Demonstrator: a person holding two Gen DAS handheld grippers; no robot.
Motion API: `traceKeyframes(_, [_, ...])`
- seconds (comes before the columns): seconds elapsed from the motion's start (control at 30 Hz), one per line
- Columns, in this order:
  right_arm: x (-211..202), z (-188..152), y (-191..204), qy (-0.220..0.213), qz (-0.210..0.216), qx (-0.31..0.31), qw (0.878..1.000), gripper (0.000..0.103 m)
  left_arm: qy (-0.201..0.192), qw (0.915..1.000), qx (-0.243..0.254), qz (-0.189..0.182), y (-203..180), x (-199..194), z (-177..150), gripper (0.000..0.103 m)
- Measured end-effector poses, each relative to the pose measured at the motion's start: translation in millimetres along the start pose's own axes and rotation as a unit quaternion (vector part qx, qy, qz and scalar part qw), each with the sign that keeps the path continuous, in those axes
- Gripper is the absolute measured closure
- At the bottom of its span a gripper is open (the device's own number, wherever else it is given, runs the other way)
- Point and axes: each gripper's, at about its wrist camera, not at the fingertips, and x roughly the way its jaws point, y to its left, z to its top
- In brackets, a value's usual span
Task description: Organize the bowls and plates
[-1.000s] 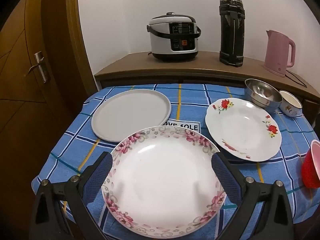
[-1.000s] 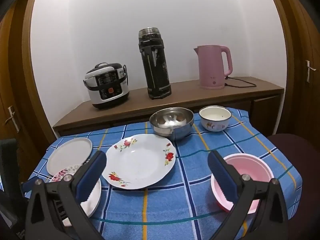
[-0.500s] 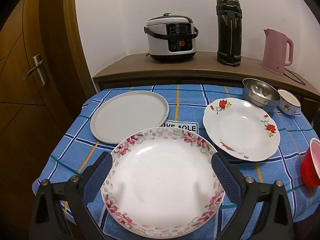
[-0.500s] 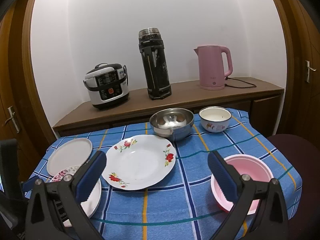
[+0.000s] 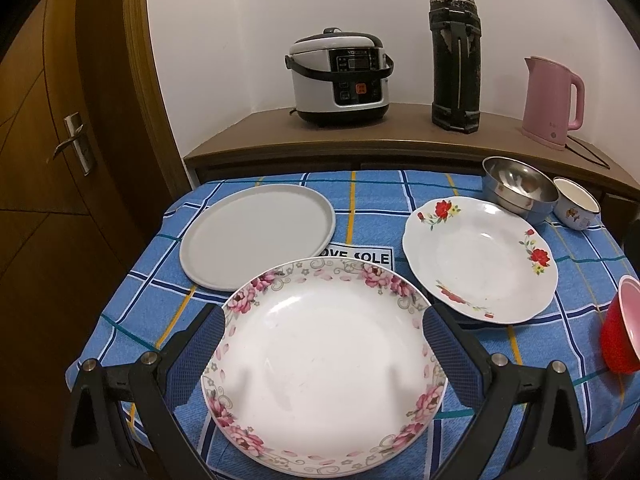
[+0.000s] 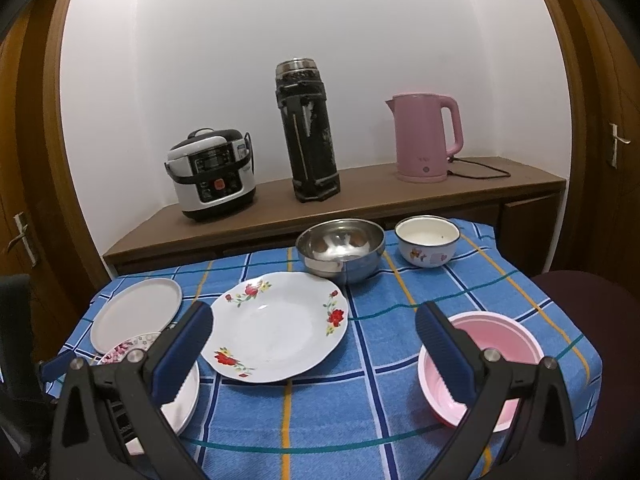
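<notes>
Judging from how the dishes lie, the organizing has barely begun: nothing is stacked yet, and every plate and bowl sits singly on the blue checked surface (image 6: 320,412). On the left side, the grey plate (image 5: 256,234) lies far, and the pink-flowered plate (image 5: 324,368) lies near, its far rim just beside or slightly over the grey plate's near edge. The red-flowered plate (image 6: 276,326) rests at the middle of the surface, apart from both. At the far right stand the steel bowl (image 6: 340,248) and the small white enamel bowl (image 6: 426,240), close together but not nested, and the pink bowl (image 6: 480,360) sits alone at the near right edge. The left gripper (image 5: 324,344) hovers over the pink-flowered plate with its fingers spread wide to either side of the plate's rim, holding nothing; whether they touch the plate cannot be told. The right gripper (image 6: 314,344) hangs above the near middle of the surface, its fingers likewise wide apart and empty, one toward the red-flowered plate and one in front of the pink bowl. What seems left is nearly everything: gathering the three plates into one pile and nesting the three bowls. The pink-flowered plate looks like the likely first pick.
</notes>
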Motion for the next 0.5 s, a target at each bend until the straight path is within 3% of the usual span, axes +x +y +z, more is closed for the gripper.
traceKeyframes(0.5, [3.3,-0.6,-0.8,0.006,-0.003,0.006,1.000,0.000,0.001,1.0000,0.001,-0.003,-0.7,1.3,0.0,0.002])
